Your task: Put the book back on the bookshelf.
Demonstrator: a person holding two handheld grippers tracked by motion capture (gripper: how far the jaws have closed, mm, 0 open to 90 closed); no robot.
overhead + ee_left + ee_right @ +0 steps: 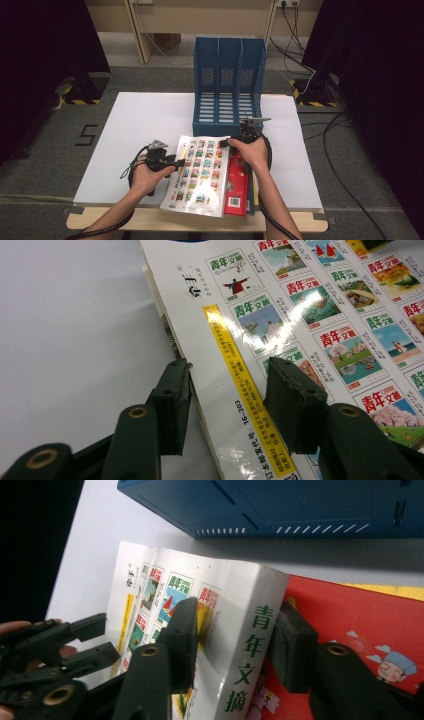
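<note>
A thick white book (200, 170) with rows of small colour pictures on its cover lies slanted across a red book (237, 182) at the table's front. My left gripper (181, 161) is shut on its left edge: in the left gripper view one jaw sits against the page edge and the other on the cover (300, 315), with the gripper (227, 375) astride them. My right gripper (227, 143) is shut on the far right corner; in the right gripper view its jaws (232, 625) clamp the spine (250, 630) with green characters, above the red book (360, 615).
A blue three-slot file rack (229, 85) stands upright just behind the books, open side toward me, close to my right gripper. The white table top (135, 130) is bare to the left. Something yellow (390, 590) shows under the red book. Cables lie on the floor at right.
</note>
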